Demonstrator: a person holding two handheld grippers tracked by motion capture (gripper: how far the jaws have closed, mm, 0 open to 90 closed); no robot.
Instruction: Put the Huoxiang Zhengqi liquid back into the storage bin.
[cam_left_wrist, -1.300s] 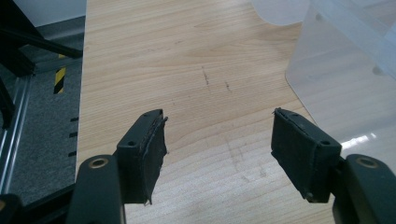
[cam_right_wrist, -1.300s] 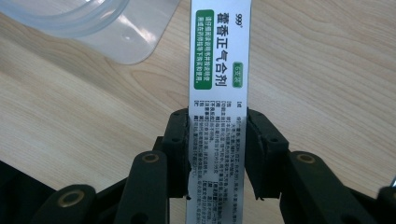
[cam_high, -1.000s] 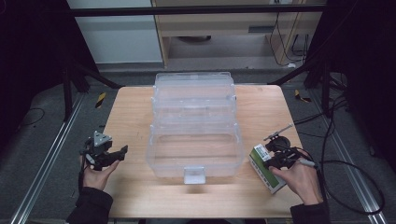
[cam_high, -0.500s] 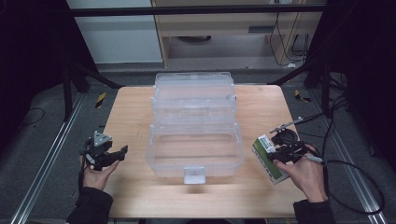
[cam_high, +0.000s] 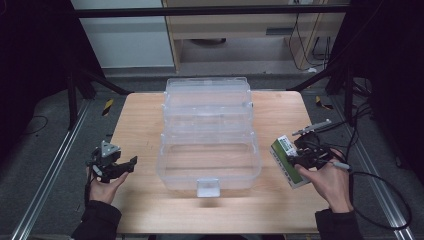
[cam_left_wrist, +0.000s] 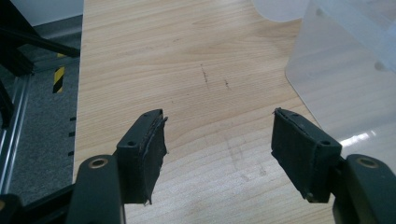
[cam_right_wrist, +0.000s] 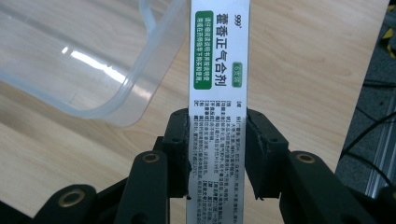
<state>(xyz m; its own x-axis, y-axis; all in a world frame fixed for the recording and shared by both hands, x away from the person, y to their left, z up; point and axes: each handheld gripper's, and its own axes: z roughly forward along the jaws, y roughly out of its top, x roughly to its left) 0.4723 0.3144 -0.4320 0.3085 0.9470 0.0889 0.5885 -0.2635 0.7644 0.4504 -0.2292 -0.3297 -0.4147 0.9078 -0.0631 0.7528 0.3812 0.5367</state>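
Note:
A white and green medicine box (cam_right_wrist: 217, 93) with printed text stands between the pads of my right gripper (cam_right_wrist: 217, 151), which is shut on it. In the high view the medicine box (cam_high: 286, 159) hangs a little above the table's right side, just right of the clear plastic tiered storage box (cam_high: 207, 135), with the right gripper (cam_high: 305, 156) around it. My left gripper (cam_high: 117, 167) rests at the table's left edge. The left gripper (cam_left_wrist: 217, 140) stands open over bare wood with nothing between its pads.
The storage box is open, its trays stepped back toward the far side, with a latch (cam_high: 207, 187) at the front. Its rounded corner (cam_right_wrist: 116, 112) lies close to the held box. Cables (cam_high: 380, 180) trail off the wooden table (cam_high: 145, 120) on the right.
The right gripper has lifted the medicine box up off the table and slightly away from me. The left gripper has stayed put.

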